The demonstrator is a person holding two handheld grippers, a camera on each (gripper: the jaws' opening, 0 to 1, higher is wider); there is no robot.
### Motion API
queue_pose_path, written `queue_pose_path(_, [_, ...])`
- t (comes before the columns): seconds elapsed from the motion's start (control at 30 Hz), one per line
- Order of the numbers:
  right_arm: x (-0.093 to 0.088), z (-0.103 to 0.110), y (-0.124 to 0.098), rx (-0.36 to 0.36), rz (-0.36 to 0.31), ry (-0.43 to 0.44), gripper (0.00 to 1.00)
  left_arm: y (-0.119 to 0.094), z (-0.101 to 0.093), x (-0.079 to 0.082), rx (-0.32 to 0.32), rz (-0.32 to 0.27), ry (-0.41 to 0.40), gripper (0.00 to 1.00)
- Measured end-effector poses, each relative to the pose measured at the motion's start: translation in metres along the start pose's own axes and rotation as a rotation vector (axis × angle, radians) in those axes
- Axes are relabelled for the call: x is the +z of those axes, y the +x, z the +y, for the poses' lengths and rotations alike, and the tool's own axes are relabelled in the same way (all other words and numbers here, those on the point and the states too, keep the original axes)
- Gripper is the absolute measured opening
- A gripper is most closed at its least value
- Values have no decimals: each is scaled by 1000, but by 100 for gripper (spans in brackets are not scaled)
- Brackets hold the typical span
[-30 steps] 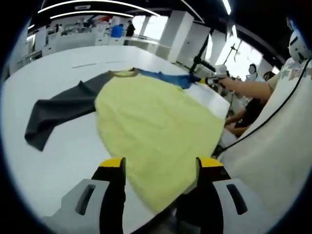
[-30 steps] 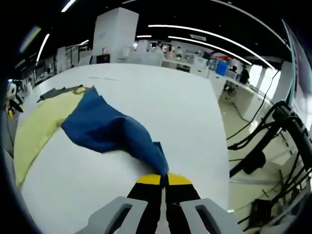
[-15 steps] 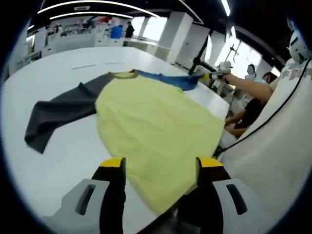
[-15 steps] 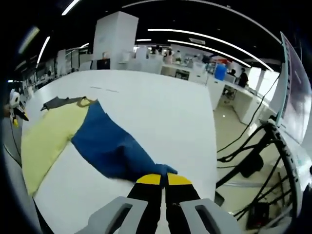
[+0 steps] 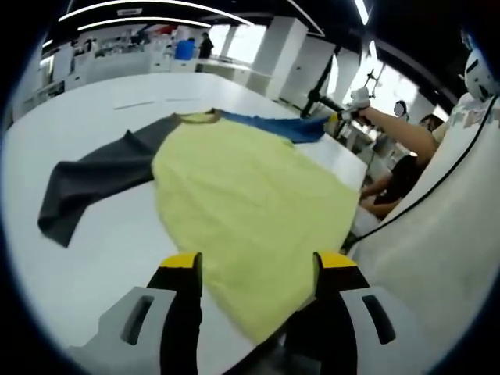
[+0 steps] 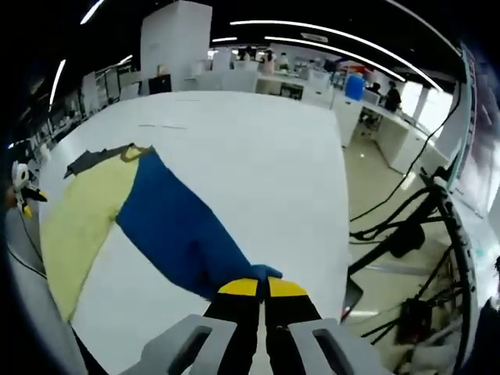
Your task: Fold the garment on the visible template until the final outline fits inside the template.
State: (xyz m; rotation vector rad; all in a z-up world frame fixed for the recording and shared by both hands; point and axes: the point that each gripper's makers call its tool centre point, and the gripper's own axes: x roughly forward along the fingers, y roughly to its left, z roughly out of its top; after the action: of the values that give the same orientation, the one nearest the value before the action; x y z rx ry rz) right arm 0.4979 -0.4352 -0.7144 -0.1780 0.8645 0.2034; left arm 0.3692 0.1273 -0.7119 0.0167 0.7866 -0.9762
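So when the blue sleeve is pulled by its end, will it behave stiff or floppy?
Probably floppy: the blue sleeve lies flat where the right gripper pinches its bunched end. Likely light. The yellow body may drag along, being joined.

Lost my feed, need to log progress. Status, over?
Right gripper shut on blue sleeve, stretched flat. Left gripper open over yellow body. Grey sleeve spread out, unfolded. Nothing obstructing.
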Motion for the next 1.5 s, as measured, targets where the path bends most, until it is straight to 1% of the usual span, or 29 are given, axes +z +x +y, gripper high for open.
queue_pose_path(0.03, [0, 0, 4, 1, 0, 3, 0, 0, 0, 0, 0, 0, 1, 54])
queue_pose_path(0.07, [-2, -1, 10, 5, 14, 20, 0, 0, 0, 0, 0, 1, 1, 54])
queue_pose_path(0.13, [-4, -3, 16, -5, 17, 22, 0, -2, 0, -2, 3, 2, -1, 54])
queue_pose_path(0.17, [-4, -4, 17, -6, 19, 24, 0, -3, 0, -3, 5, 3, -2, 54])
queue_pose_path(0.2, [-8, -7, 21, -11, 36, 39, 0, -4, 1, -4, 9, 3, -6, 54])
queue_pose_path(0.23, [-9, -7, 21, -13, 35, 38, 0, -5, 1, -5, 11, 3, -7, 54])
queue_pose_path(0.27, [-10, -8, 23, -18, 38, 41, 1, -6, 1, -6, 15, 2, -10, 54])
queue_pose_path(0.3, [-11, -9, 23, -22, 36, 48, 8, -7, 2, -6, 17, 1, -12, 54])
queue_pose_path(0.33, [-10, -10, 22, -28, 20, 60, 12, -7, 2, -7, 20, 0, -13, 54])
queue_pose_path(0.37, [-10, -11, 22, -31, 12, 68, 13, -8, 2, -7, 22, 0, -17, 54])
queue_pose_path(0.43, [-8, -11, 19, -37, -14, 62, 12, -8, 3, -8, 24, 0, -19, 54])
queue_pose_path(0.5, [-5, -17, 15, -75, -55, 68, 16, -8, 3, -8, 27, 1, -19, 54])
queue_pose_path(0.6, [-6, -22, 8, -95, -85, 87, 18, -7, 4, -8, 26, 3, -19, 54])
queue_pose_path(0.73, [-16, -26, 2, -108, -90, 112, 20, -5, 4, -6, 25, 4, -16, 54])
queue_pose_path(0.8, [-23, -29, -1, -119, -95, 144, 21, -4, 4, -5, 24, 3, -15, 53])
queue_pose_path(0.83, [-27, -30, -3, -125, -103, 182, 22, -4, 4, -5, 23, 2, -15, 53])
queue_pose_path(0.9, [-35, -29, -4, -119, -115, 236, 22, -3, 3, -4, 22, 2, -13, 53])
queue_pose_path(0.93, [-39, -28, -4, -117, -114, 249, 22, -3, 3, -4, 21, 2, -14, 53])
queue_pose_path(1.03, [-53, -21, -1, -105, -94, 256, 20, -2, 3, -5, 21, 3, -16, 53])
queue_pose_path(1.1, [-57, -17, 1, -95, -95, 269, 19, -2, 4, -5, 23, 4, -17, 53])
queue_pose_path(1.17, [-57, -13, 4, -74, -120, 314, 19, -2, 4, -5, 23, 4, -18, 53])
queue_pose_path(1.33, [-57, -11, 10, -64, -132, 339, 20, -2, 4, -4, 23, 5, -20, 53])
queue_pose_path(1.43, [-51, -11, 11, -49, -164, 381, 19, -1, 4, -3, 23, 4, -17, 53])
queue_pose_path(1.5, [-50, -12, 12, -55, -159, 375, 17, -2, 5, -2, 24, 5, -18, 53])
